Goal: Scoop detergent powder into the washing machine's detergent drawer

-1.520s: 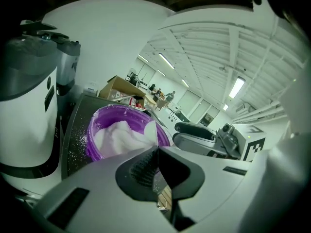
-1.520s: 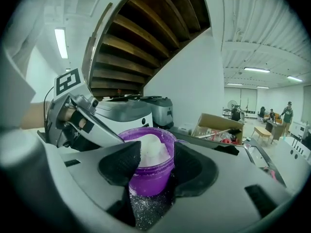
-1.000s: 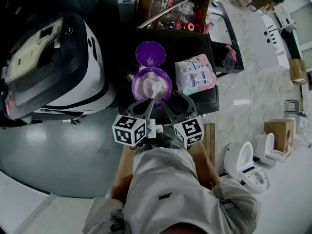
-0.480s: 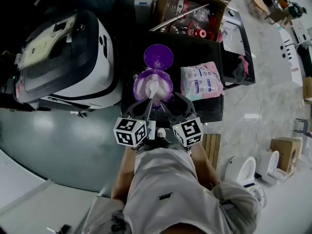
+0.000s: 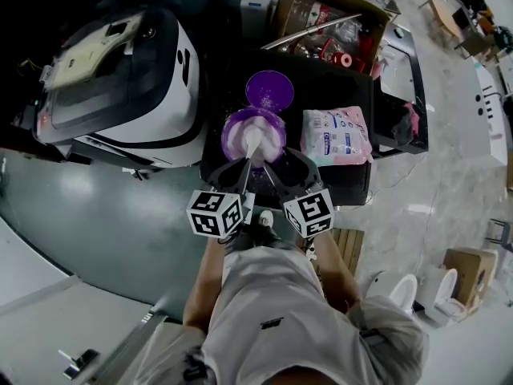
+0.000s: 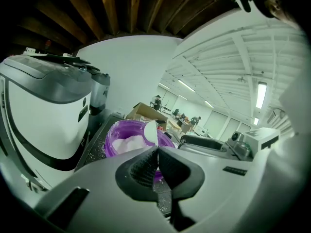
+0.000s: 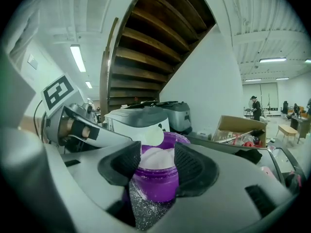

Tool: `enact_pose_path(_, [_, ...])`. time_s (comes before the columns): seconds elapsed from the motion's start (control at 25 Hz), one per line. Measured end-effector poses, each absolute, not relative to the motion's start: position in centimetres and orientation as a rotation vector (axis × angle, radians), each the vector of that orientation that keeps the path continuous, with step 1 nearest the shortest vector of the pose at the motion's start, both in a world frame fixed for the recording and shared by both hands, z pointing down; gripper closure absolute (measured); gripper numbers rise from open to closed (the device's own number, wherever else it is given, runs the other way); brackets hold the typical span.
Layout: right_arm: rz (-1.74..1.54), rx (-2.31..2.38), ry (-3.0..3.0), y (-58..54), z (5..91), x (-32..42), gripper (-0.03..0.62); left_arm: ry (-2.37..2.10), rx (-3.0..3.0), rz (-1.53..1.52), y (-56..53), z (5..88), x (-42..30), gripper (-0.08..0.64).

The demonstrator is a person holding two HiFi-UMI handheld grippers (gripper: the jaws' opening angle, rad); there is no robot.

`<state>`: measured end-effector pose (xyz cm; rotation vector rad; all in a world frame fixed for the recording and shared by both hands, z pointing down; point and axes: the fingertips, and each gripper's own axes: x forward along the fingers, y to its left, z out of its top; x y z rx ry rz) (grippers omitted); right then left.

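A purple tub [image 5: 237, 128] full of white detergent powder stands on the black table [image 5: 362, 184], beside the white and black washing machine [image 5: 120, 79]. My left gripper [image 5: 245, 167] is shut on the handle of a white scoop [image 5: 255, 144], whose bowl rests in the powder. From the left gripper view the scoop [image 6: 150, 132] rises over the tub [image 6: 119, 135] past the closed left gripper [image 6: 157, 150]. My right gripper [image 5: 284, 168] hovers open at the tub's near right side. In the right gripper view the tub [image 7: 155, 186] shows beyond the gap of the right gripper [image 7: 158, 161].
The tub's purple lid [image 5: 269, 89] lies behind it. A pink and white bag [image 5: 337, 135] lies to the tub's right. A cardboard box [image 5: 337, 18] of clutter stands at the table's back. Spilled powder specks the table near the tub.
Both grippers keep their places at the tub, the scoop still in the powder. The head view has swung, so the table and the machine sit further right in the picture.
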<state>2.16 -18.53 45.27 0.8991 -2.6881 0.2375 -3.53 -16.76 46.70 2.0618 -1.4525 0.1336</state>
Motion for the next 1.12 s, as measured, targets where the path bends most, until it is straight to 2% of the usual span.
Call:
enact_pose_path(0.6, [0.209, 0.959, -2.673, -16.1, 43.9, 1.9, 0.396, -1.462, 2.100, 0.105, -14.6, 44.7, -4.7, 0.545])
enact_pose_path(1.12, [0.179, 1.156, -2.578, -10.7, 43.3, -2.3, 0.396, -1.346, 2.195, 0.042, -10.1, 43.3, -10.6, 0.545])
